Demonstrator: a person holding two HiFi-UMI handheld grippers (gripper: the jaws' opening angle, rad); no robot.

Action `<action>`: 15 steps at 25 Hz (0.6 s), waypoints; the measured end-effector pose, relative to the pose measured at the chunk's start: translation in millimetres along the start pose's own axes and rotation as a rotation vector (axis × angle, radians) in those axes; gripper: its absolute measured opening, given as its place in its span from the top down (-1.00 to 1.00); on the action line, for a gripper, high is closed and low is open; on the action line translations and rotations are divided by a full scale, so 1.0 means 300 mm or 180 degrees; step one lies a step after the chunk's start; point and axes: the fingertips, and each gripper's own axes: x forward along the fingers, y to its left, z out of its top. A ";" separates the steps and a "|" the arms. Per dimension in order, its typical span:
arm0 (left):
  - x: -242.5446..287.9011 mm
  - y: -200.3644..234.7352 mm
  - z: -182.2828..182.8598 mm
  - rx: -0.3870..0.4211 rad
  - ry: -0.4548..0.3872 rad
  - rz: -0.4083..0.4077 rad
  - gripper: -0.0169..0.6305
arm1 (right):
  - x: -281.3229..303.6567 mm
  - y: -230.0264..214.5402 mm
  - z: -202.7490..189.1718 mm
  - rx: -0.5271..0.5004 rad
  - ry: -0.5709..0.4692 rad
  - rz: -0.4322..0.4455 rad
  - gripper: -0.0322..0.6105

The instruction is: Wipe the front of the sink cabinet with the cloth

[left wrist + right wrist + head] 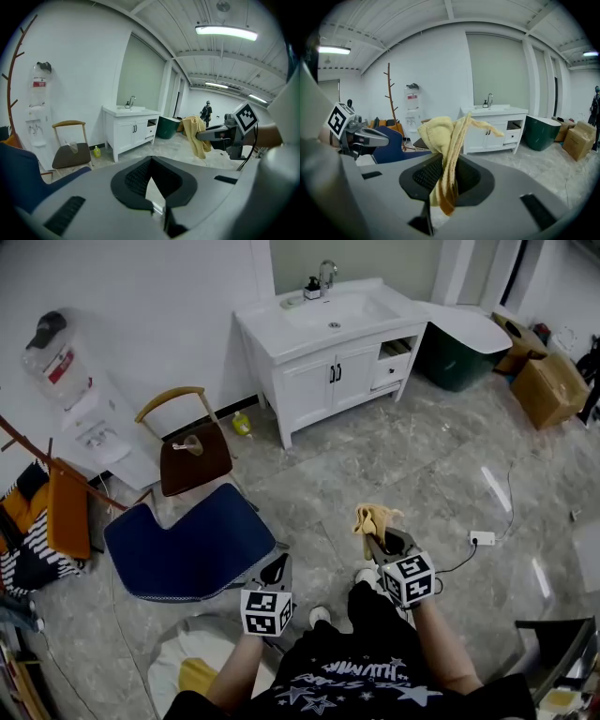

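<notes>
Your right tongs (380, 540) pinch the crumpled yellow cloth (372, 518) by one fold, left tongs (277, 563) pressed together empty; scrubbing the white sink cabinet (328, 381) could tug it loose.

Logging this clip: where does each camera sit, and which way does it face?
Head view: on the person's head, looking steeply down toward the sink cabinet; shows both forearms, the left gripper, and the right gripper holding the yellow cloth.
Left gripper view: on the left gripper, facing the sink cabinet; its jaws are together, empty.
Right gripper view: on the right gripper, facing the sink cabinet; its jaws clamp the yellow cloth.
Shared: sink cabinet in all three.
</notes>
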 end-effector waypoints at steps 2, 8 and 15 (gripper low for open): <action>0.014 0.002 0.022 0.0010 -0.0005 0.0029 0.91 | 0.001 -0.036 0.013 0.0070 -0.0025 -0.0003 0.64; 0.162 0.003 0.079 0.0043 0.0022 0.0115 0.91 | 0.106 -0.232 0.028 0.0218 -0.0112 -0.0022 0.64; 0.508 0.046 0.265 0.0053 0.0067 0.0468 0.91 | 0.401 -0.595 0.125 0.0317 -0.0056 0.0199 0.64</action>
